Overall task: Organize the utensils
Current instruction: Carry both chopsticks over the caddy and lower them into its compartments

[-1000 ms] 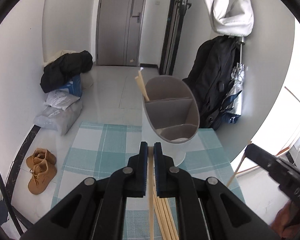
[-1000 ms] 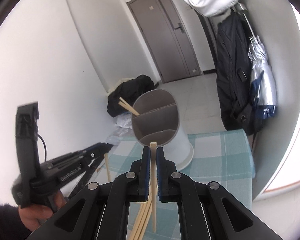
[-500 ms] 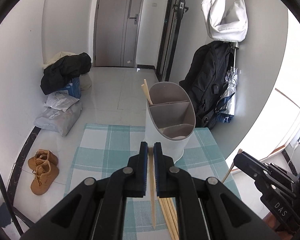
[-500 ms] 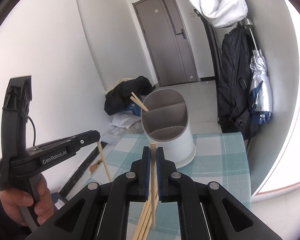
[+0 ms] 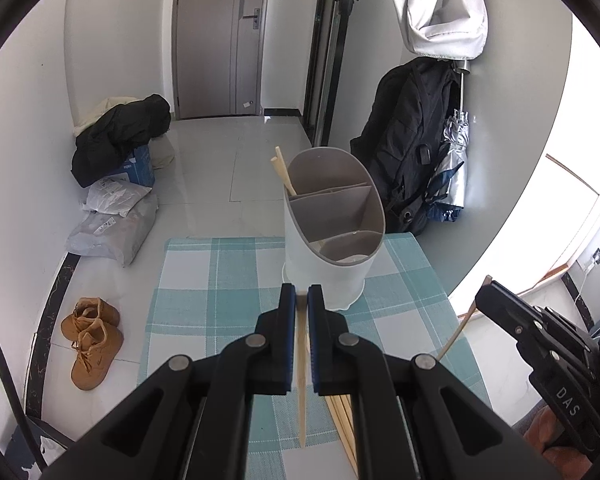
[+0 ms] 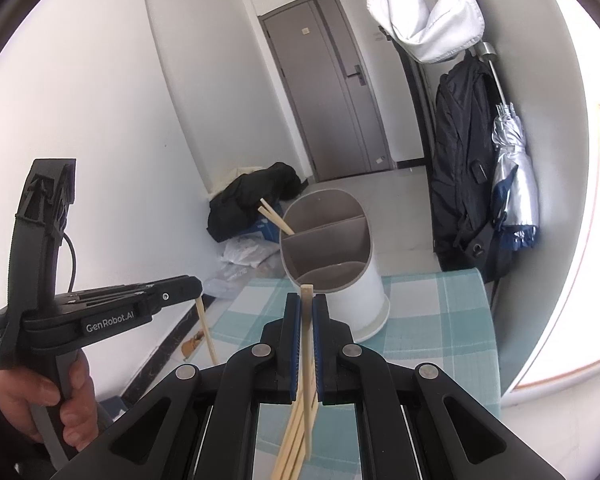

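Wooden chopsticks (image 5: 283,174), two, are already stood in the far compartment of the holder (image 5: 332,232). One chopstick is clamped in each closed gripper, left (image 5: 301,300) and right (image 6: 307,308); several more (image 5: 342,412) are left on the bench (image 5: 204,280).

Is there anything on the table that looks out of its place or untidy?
Yes. Several loose chopsticks lie flat on the checked tablecloth, outside the utensil holder. Only two chopsticks stand in its far compartment; the other two compartments look empty. Each hand-held gripper holds one chopstick.
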`<state>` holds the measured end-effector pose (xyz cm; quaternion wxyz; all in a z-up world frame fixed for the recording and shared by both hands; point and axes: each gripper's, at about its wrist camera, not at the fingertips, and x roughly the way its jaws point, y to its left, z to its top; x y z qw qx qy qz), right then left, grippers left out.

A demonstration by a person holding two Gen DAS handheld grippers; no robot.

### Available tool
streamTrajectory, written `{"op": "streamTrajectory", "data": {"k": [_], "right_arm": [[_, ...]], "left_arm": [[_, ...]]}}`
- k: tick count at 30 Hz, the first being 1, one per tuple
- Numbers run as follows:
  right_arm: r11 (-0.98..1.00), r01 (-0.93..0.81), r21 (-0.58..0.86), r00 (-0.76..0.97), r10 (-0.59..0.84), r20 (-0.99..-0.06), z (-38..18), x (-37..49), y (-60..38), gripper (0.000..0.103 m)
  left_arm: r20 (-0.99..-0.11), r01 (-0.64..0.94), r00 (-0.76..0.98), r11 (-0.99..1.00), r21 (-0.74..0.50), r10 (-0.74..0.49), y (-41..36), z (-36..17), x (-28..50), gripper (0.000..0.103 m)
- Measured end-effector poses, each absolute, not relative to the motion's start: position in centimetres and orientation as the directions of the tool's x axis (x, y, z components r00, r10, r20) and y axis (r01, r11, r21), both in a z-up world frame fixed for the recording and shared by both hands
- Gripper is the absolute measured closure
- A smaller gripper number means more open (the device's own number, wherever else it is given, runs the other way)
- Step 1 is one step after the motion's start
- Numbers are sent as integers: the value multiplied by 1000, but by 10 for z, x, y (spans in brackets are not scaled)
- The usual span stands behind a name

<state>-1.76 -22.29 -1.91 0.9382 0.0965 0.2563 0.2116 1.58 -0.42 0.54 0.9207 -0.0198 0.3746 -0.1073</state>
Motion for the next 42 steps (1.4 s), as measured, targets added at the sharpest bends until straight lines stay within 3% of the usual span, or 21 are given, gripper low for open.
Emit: {"op": "streamTrajectory", "data": {"k": [11, 29, 42], "right_arm": [[883, -347, 316, 790, 457, -409, 2, -3, -233, 98], [870, -468, 158, 813, 494, -308, 124, 94, -214, 98], [839, -542, 44, 787, 525, -325, 133, 172, -161, 98]], "left_arm": [[-676, 217, 691, 965, -145, -257, -11, 44, 33, 101], [-523, 175, 795, 942, -287, -307, 10, 131, 115, 101], [-510, 150, 808, 940, -306, -295, 24, 122, 163, 101]]}}
